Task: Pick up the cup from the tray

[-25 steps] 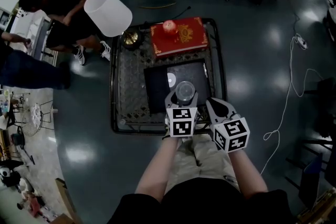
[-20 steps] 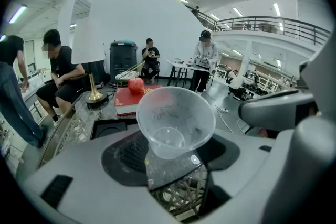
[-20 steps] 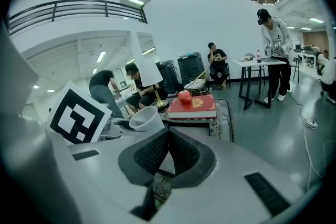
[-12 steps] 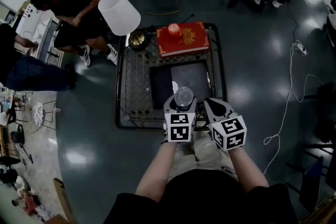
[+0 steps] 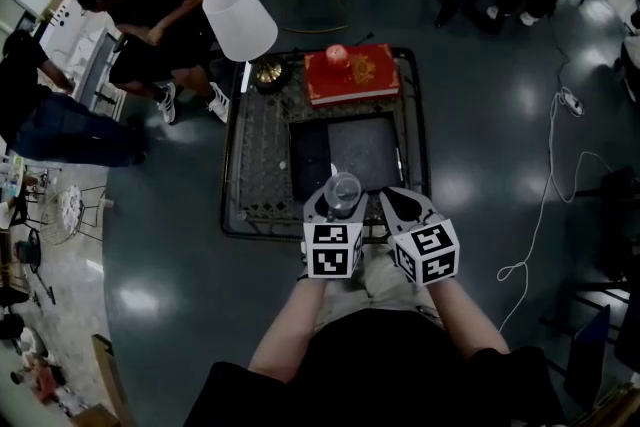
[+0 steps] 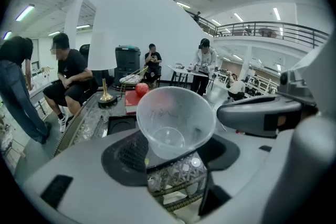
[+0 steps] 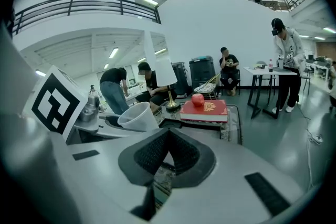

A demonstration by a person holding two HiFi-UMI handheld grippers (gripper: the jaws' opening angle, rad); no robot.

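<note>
A clear plastic cup (image 5: 343,191) sits between the jaws of my left gripper (image 5: 341,202), which is shut on it. In the left gripper view the cup (image 6: 176,118) tilts with its mouth towards the camera, and the black pads (image 6: 130,152) press on its lower part. It hangs above the near edge of the black tray (image 5: 365,150). My right gripper (image 5: 405,207) is just right of the left one, shut and empty; its pads (image 7: 152,152) meet at the tip. The cup (image 7: 137,115) also shows in the right gripper view, at the left.
The tray lies on a low metal-mesh table (image 5: 250,165). At the table's far end are a red book (image 5: 352,77) with an apple (image 5: 336,53) on it and a white-shaded lamp (image 5: 240,18). Two people (image 5: 120,0) are left of the table. A cable (image 5: 545,215) lies on the floor at the right.
Both grippers have drawn back towards me with the cup, from over the middle of the tray to its near edge. The left gripper's grip has stayed the same.
</note>
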